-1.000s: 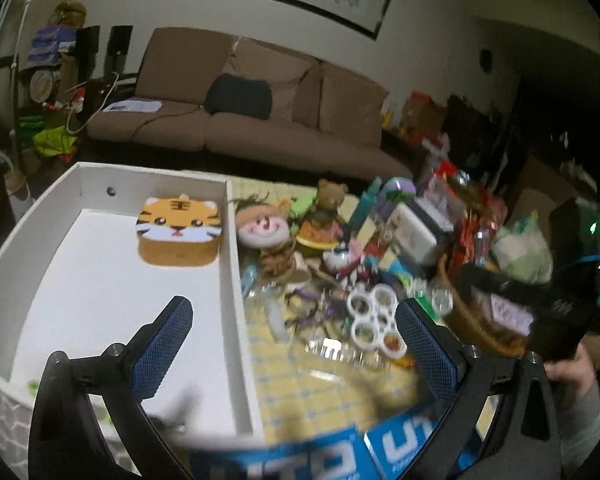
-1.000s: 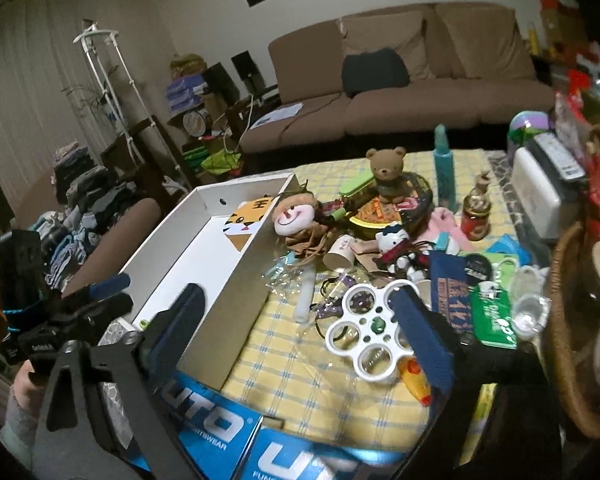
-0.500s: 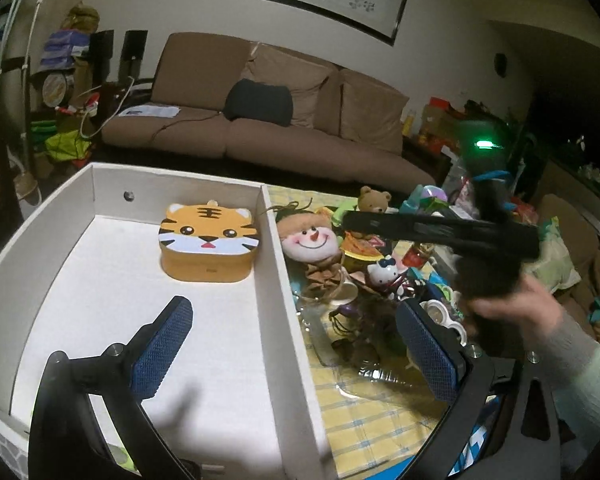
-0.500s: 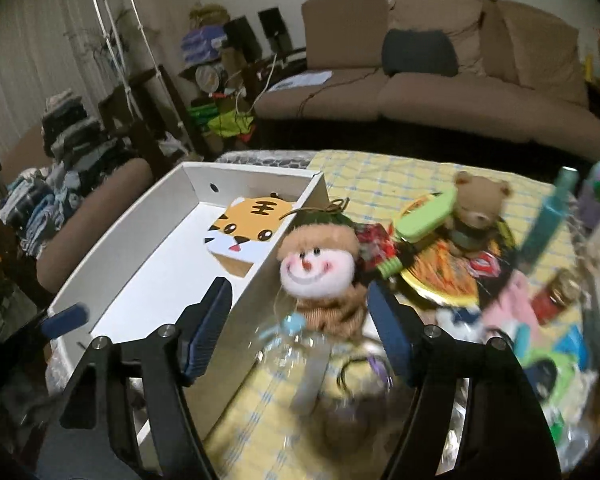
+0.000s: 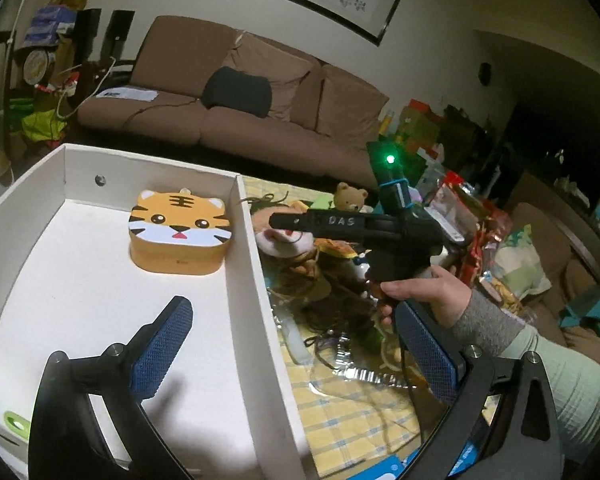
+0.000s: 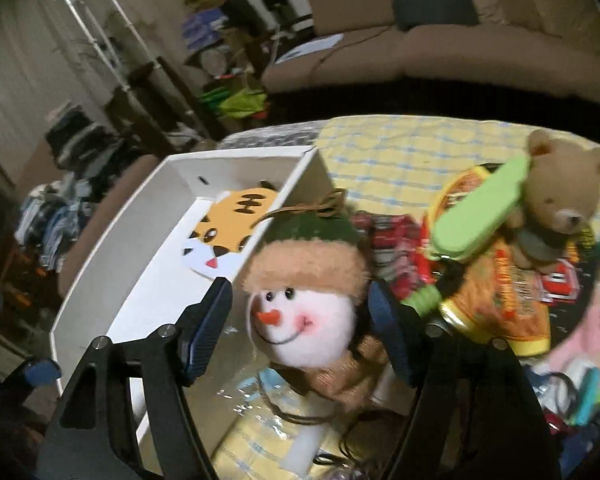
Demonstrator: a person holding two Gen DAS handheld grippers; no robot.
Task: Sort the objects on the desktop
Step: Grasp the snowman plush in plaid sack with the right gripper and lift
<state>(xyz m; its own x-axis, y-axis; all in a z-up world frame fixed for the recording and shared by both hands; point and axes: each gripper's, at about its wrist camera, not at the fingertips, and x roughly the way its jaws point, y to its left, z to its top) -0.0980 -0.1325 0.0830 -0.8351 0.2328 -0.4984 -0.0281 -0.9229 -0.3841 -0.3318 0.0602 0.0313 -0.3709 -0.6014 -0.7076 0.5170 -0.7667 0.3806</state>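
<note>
A snowman plush (image 6: 304,320) with a tan and green hat lies on the yellow checked cloth beside the white box (image 6: 140,216). My right gripper (image 6: 300,332) is open, its jaws on either side of the snowman's head, not closed on it. In the left wrist view the right gripper (image 5: 296,222) reaches over the partly hidden snowman (image 5: 284,240). My left gripper (image 5: 296,348) is open and empty, straddling the right wall of the white box (image 5: 252,280). A tiger-face tin (image 5: 180,236) sits inside the box at the back.
A brown teddy bear (image 6: 560,200), a green flat case (image 6: 484,208) and orange snack packs (image 6: 500,300) crowd the table right of the snowman. Clear plastic wrap and cords (image 5: 340,344) lie on the cloth. A brown sofa (image 5: 236,108) stands behind.
My right gripper has moved forward and left across the table to the snowman, which now sits between its jaws. My left gripper has shifted left over the box wall.
</note>
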